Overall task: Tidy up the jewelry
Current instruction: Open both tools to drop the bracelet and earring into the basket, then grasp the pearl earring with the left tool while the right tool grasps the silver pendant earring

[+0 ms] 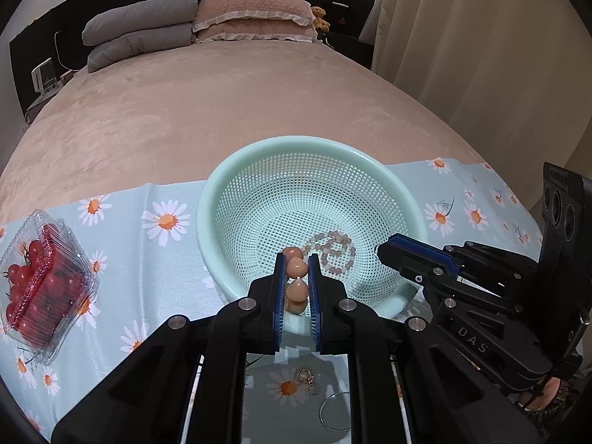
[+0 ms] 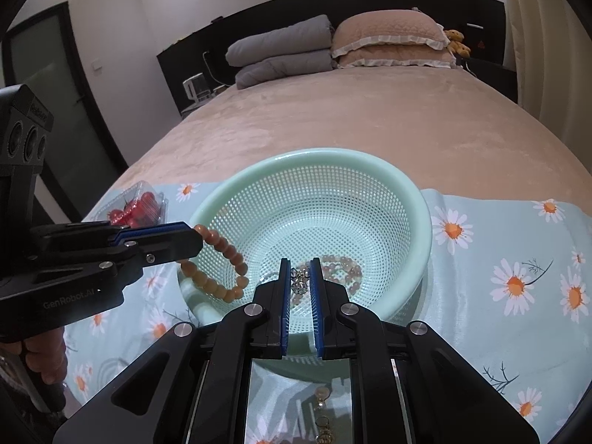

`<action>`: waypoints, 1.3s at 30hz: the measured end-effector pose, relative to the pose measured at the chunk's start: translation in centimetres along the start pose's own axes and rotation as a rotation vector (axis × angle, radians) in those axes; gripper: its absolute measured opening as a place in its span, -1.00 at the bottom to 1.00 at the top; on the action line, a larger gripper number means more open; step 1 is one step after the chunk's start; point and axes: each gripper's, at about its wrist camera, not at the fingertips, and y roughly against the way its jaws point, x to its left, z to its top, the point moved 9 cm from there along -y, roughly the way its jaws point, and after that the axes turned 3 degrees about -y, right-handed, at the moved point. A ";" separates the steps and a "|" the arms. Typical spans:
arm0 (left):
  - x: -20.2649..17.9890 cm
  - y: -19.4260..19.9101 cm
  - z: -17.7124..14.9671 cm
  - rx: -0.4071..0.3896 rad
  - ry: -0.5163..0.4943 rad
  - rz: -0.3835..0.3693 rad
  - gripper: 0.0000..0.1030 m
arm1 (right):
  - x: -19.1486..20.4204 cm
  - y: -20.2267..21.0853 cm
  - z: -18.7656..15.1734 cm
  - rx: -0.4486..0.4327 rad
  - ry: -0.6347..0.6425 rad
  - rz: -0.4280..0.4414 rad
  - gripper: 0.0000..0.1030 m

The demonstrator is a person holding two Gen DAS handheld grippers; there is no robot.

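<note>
A mint mesh basket [image 1: 259,159] [image 2: 418,199] stands on a daisy-print cloth on the bed. A pale pink bead bracelet [image 1: 335,249] [image 2: 342,268] lies in its bottom. My left gripper [image 1: 296,270] is shut on an orange bead bracelet [image 1: 297,267] [image 2: 225,259], held over the basket's near-left rim. My right gripper [image 2: 299,272] is shut on a small silver chain piece [image 2: 300,281] over the basket; it shows at the right of the left wrist view [image 1: 388,249].
A clear box of cherry tomatoes [image 1: 40,277] [image 2: 137,209] sits left of the basket. A thin silver bangle [image 1: 335,412] and gold pieces [image 1: 309,379] [image 2: 322,414] lie on the cloth [image 2: 499,259] below the grippers. Pillows [image 1: 251,14] are at the bed's head.
</note>
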 end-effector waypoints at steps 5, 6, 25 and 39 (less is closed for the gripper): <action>1.1 0.4 -0.2 -0.005 0.036 0.019 -0.27 | -0.5 1.1 0.4 -0.078 0.021 -0.059 -0.46; 1.8 0.8 0.0 -0.022 0.064 0.038 0.37 | -0.9 1.5 0.6 -0.105 0.012 -0.080 0.02; 8.0 3.5 -1.5 -0.078 0.263 0.135 0.88 | -3.2 3.7 1.0 -0.172 -0.113 -0.144 0.64; 6.2 1.7 -4.6 0.090 0.079 0.239 0.88 | -1.0 4.8 1.3 -0.131 -0.013 -0.168 0.64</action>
